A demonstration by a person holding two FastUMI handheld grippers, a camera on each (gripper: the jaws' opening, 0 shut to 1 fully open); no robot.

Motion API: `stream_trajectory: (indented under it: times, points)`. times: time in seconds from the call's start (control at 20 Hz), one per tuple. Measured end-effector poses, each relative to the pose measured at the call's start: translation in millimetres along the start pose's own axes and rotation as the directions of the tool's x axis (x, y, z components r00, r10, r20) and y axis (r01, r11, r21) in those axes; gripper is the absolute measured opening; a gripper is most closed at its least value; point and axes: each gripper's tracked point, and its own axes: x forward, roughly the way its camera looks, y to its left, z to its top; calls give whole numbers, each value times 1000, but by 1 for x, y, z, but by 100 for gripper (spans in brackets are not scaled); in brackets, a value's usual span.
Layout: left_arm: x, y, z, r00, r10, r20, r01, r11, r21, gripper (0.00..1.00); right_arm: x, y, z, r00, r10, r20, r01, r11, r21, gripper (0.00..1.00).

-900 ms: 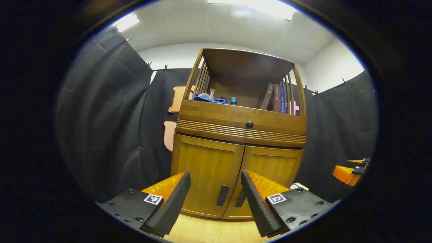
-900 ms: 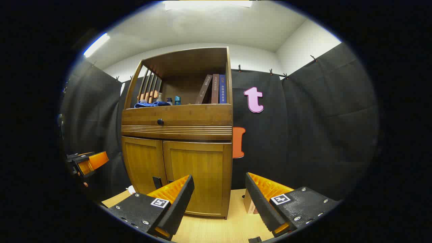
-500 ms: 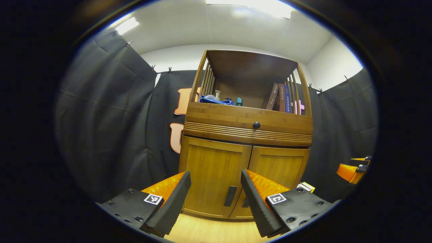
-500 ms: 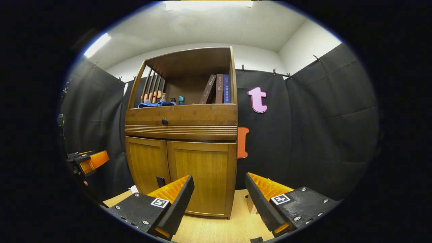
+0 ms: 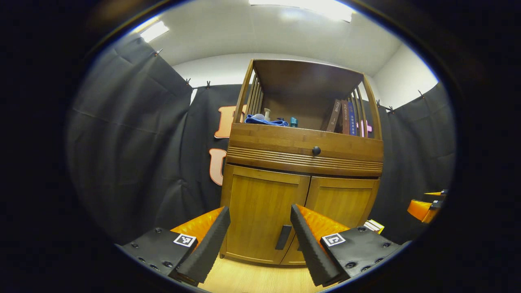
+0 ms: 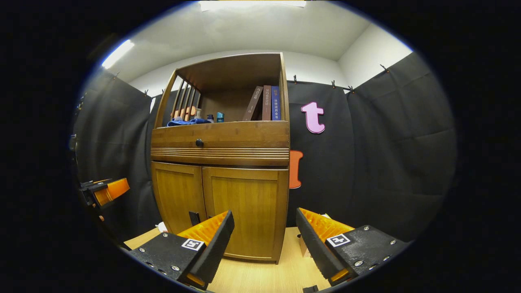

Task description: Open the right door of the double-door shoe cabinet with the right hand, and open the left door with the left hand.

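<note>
A wooden shoe cabinet (image 5: 303, 142) (image 6: 222, 140) stands ahead with both lower doors closed. In the left gripper view its left door (image 5: 260, 211) carries a dark vertical handle (image 5: 283, 237), and the right door (image 5: 340, 201) sits beside it. My left gripper (image 5: 260, 240) is open, short of the doors, with the left door's handle between its fingers in the picture. In the right gripper view the right door (image 6: 244, 207) fills the space ahead of my open right gripper (image 6: 264, 240), which holds nothing. The left door (image 6: 177, 199) and its handle (image 6: 194, 217) lie further left.
A drawer with a round black knob (image 5: 316, 151) sits above the doors. The open shelf holds a blue cloth (image 5: 264, 120), small bottles and books (image 6: 264, 103). A small box (image 5: 373, 226) lies on the wooden floor right of the cabinet. Black cloth walls surround the booth.
The cabinet has drifted rightward in the left gripper view and looms slightly larger in the right gripper view. Both doors stay closed and both grippers stay open.
</note>
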Motion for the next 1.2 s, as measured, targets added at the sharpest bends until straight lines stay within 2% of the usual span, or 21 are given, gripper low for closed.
stream_trajectory:
  times: [0.15, 0.2, 0.25, 0.3, 0.4, 0.45, 0.5, 0.85, 0.9, 1.0, 1.2]
  points:
    - [2, -1, 1, 1000, -4, 7, 4, 1000, 5, 94, 3, 0, 0, 1000, -2, 1, 2, 1000, 5, 94]
    - [3, -2, 0, 1000, -7, 5, 7, 1000, 9, 94, 4, 0, 0, 1000, -5, 2, 5, 1000, 6, 100]
    - [4, -3, 0, 1000, -10, 3, 10, 1000, 14, 94, 4, 0, -1, 1000, -7, 1, 7, 1000, 7, 94]
    - [5, -2, 0, 1000, -11, 3, 11, 1000, 19, 99, 6, 1, -2, 1000, -9, -1, 9, 1000, 6, 94]
    - [7, 0, -4, 1000, -13, -2, 13, 1000, 20, 97, 10, 3, -4, 1000, -12, -4, 12, 1000, 6, 94]
    - [8, 1, -5, 1000, -13, -6, 14, 1000, 17, 96, 11, 4, -6, 1000, -14, -5, 14, 1000, 7, 100]
    - [8, 3, -7, 1000, -14, -10, 15, 1000, 14, 94, 13, 5, -9, 1000, -14, -6, 14, 1000, 7, 94]
    - [18, 20, -11, 1000, -13, -17, 14, 1000, 18, 94, 32, 21, -26, 1000, -31, -5, 31, 999, 14, 94]
    - [20, 24, -13, 1000, -13, -20, 13, 1000, 25, 94, 37, 23, -28, 999, -33, -5, 33, 999, 12, 97]
    - [22, 28, -15, 1000, -19, -17, 19, 999, 29, 94, 47, 31, -33, 999, -36, -2, 36, 999, 13, 94]
    - [33, 39, -19, 999, -16, -32, 17, 999, 47, 94, 65, 52, -38, 1000, -9, 21, 9, 1000, 20, 94]
